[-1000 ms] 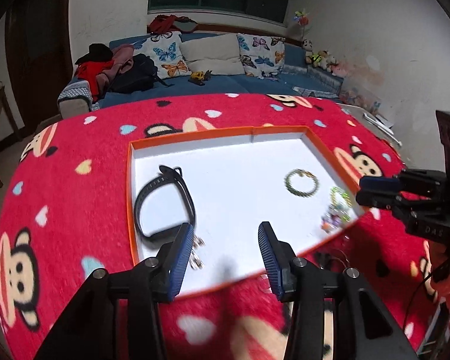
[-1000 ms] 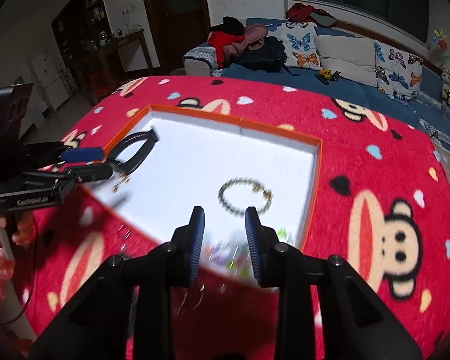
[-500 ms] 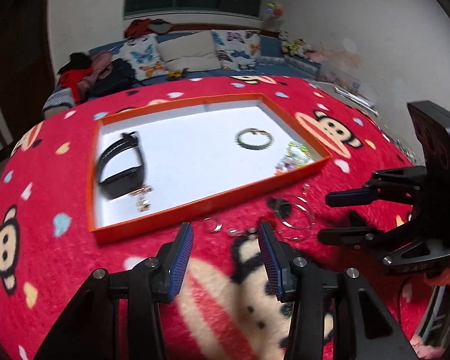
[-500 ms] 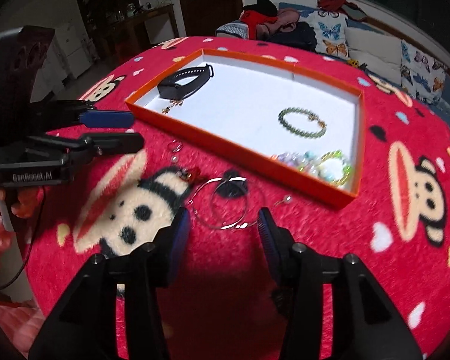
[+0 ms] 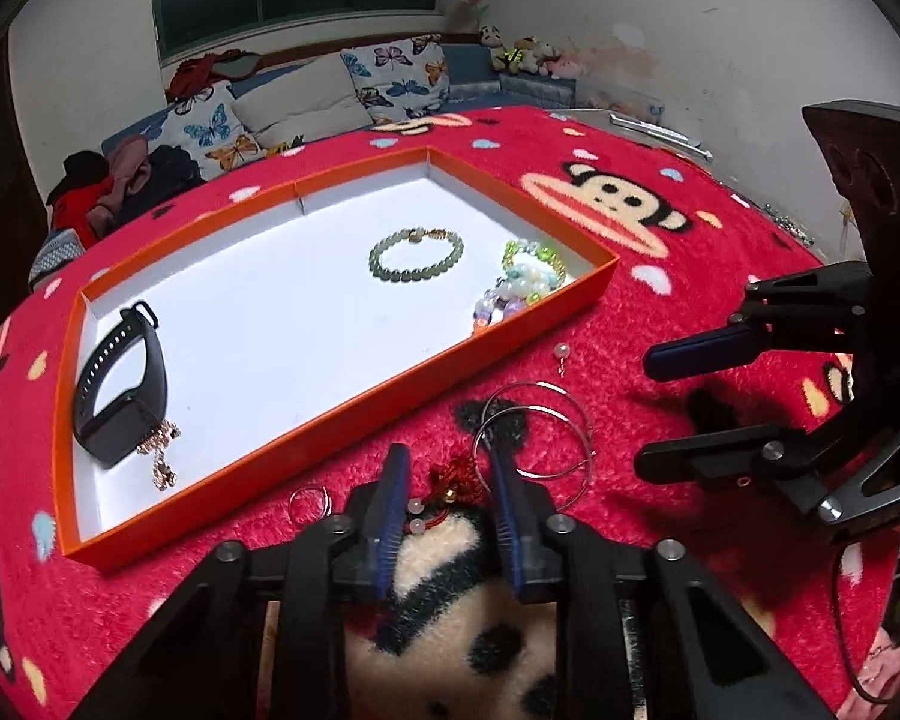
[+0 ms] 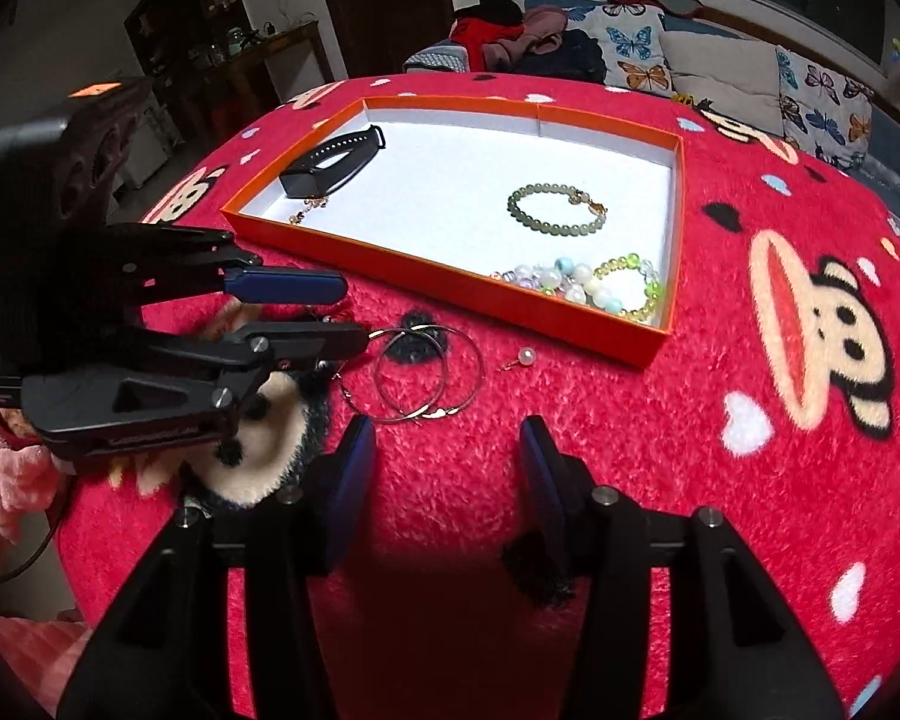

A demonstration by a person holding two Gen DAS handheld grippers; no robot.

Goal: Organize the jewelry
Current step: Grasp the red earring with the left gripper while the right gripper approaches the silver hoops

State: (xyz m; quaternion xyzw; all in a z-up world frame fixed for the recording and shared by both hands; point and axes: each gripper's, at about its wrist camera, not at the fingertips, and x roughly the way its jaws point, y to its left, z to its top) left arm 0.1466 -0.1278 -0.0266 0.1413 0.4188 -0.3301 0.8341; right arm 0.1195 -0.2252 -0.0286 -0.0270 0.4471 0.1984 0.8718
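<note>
An orange tray [image 5: 342,414] [image 6: 450,276] with a white floor lies on the red monkey cloth. In it are a black watch band [image 5: 120,396] [image 6: 330,162], a gold chain [image 5: 161,450], a green bead bracelet [image 5: 417,255] [image 6: 555,207] and pastel bead bracelets [image 5: 525,279] [image 6: 594,288]. On the cloth in front lie two silver hoops [image 5: 534,438] [image 6: 426,375], a pearl earring [image 5: 562,351] [image 6: 525,355], a small ring [image 5: 309,501] and a red charm [image 5: 450,480]. My left gripper [image 5: 450,483] [image 6: 345,315] is open, its jaws either side of the red charm. My right gripper [image 6: 444,444] [image 5: 648,408] is open and empty, just short of the hoops.
A blue sofa [image 5: 330,96] with butterfly cushions and a pile of clothes [image 6: 510,24] stands beyond the table. Soft toys [image 5: 522,54] sit in the corner. A dark cabinet [image 6: 228,54] stands to the left in the right wrist view.
Both grippers have pulled back from over the tray and come down to the loose pieces on the cloth. The left jaws now straddle the red charm. The right jaws have opened wider.
</note>
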